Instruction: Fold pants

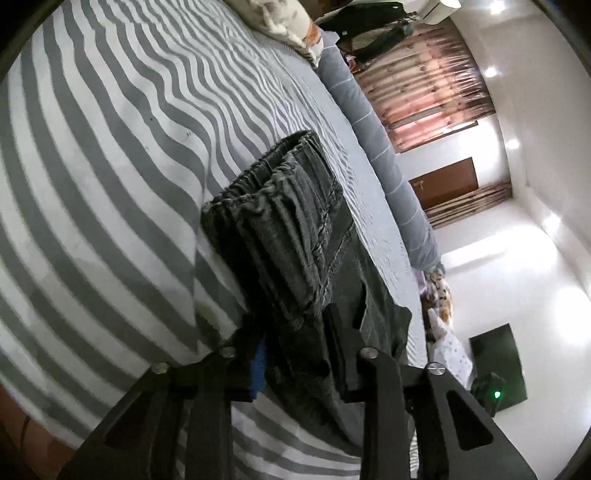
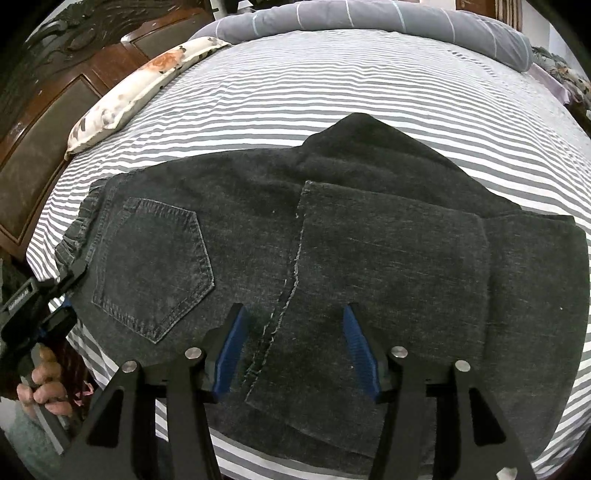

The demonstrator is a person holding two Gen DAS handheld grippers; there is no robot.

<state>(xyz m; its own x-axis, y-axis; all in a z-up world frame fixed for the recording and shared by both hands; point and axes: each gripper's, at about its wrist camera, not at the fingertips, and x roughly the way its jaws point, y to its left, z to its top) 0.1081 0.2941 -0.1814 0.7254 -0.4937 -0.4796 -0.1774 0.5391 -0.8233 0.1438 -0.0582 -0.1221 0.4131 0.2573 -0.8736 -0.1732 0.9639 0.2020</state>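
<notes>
Dark grey denim pants [image 2: 332, 236] lie folded on the striped bed sheet [image 2: 332, 85], back pocket up, a leg laid back over the seat. My left gripper [image 1: 295, 332] is shut on the pants' waistband corner [image 1: 280, 229] and lifts it. It also shows in the right wrist view [image 2: 70, 280] at the pants' left edge. My right gripper [image 2: 291, 332] is open just above the pants' near edge, its blue pads on either side of the folded leg's hem, holding nothing.
A floral pillow [image 2: 140, 85] lies at the head of the bed by the carved wooden headboard [image 2: 55, 92]. A grey rolled blanket [image 2: 369, 18] runs along the far edge. Beyond the bed are white floor tiles [image 1: 517, 277] and a curtain [image 1: 424, 85].
</notes>
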